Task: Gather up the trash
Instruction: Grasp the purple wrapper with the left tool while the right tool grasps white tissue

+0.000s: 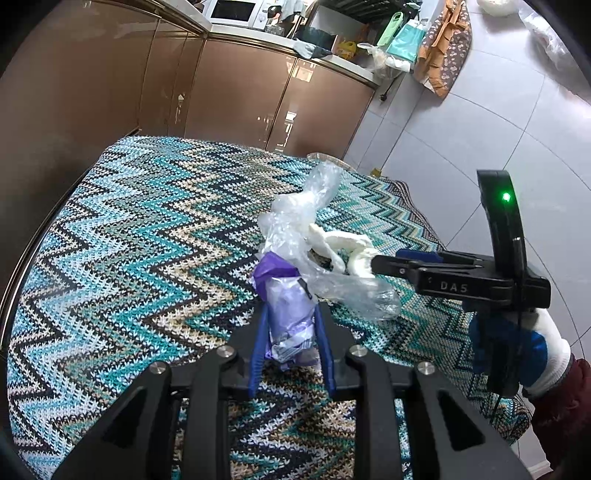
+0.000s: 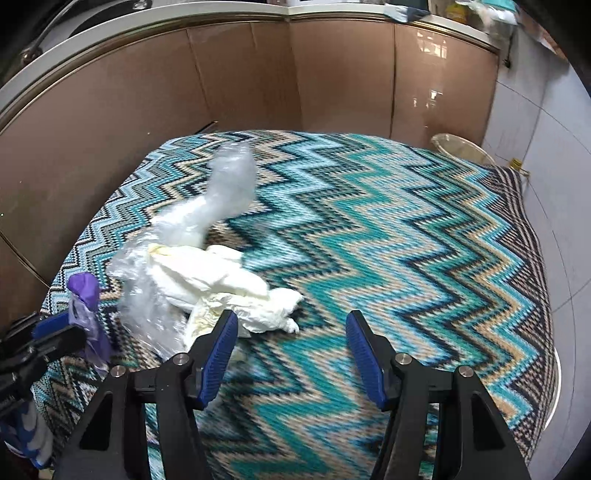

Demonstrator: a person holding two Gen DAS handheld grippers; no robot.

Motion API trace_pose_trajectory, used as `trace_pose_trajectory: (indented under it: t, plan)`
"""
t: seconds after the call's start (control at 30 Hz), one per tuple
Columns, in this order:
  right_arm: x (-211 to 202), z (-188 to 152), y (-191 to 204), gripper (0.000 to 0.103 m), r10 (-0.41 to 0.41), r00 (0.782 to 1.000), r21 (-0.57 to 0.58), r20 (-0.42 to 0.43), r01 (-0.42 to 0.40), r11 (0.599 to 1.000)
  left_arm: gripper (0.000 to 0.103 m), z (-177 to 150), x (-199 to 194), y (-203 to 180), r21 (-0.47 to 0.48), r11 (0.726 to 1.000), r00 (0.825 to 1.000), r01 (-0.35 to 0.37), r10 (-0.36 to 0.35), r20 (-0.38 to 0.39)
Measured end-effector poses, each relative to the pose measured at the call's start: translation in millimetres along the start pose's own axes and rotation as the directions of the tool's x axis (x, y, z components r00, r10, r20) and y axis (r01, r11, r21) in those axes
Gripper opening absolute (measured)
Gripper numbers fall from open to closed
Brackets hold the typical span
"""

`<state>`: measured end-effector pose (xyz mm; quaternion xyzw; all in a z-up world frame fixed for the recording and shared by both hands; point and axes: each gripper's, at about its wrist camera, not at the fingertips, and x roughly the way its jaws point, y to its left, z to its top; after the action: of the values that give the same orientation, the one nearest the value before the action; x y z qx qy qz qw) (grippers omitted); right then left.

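Pinching purple wrapper [image 1: 286, 314], left gripper [image 1: 291, 328] holds it upright off zigzag cloth [image 1: 129, 221]. Right gripper [image 2: 291, 328] half open, empty, reaching from 3 o'clock toward white tissue [image 2: 221, 284] and clear plastic bag [image 2: 221, 184], likely next pickup.

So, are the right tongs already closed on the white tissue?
No, the right tongs stand open, and the white tissue lies by the left finger only, with bare tablecloth between the pads.

Teal zigzag-knit tablecloth [image 1: 129, 236] covers the table. Glossy brown cabinet doors [image 1: 236, 92] at 12 o'clock; white microwave [image 1: 236, 11] above.
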<state>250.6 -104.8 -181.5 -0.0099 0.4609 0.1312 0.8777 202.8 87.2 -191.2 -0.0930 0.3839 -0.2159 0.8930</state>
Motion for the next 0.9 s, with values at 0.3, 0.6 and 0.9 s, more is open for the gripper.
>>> trace_pose_trajectory:
  t: [0.3, 0.6, 0.9]
  plan:
    - [2.8, -3.5, 3.3, 0.041, 0.082, 0.996, 0.036, -0.017, -0.082, 0.996, 0.024, -8.4, -7.5, 1.2, -0.011, 1.0, 1.0, -0.01, 0.01, 0.002]
    - [8.5, -2.5, 12.4, 0.007, 0.127, 0.992, 0.011, -0.005, -0.127, 0.992, 0.024, -9.0, -17.7, 2.7, -0.015, 1.0, 1.0, -0.022, 0.023, 0.013]
    - [-18.8, -16.6, 3.5, 0.005, 0.114, 0.993, -0.008, 0.031, -0.113, 0.994, 0.023, -10.6, -26.7, -4.5, -0.003, 1.0, 0.999, -0.019, 0.019, 0.032]
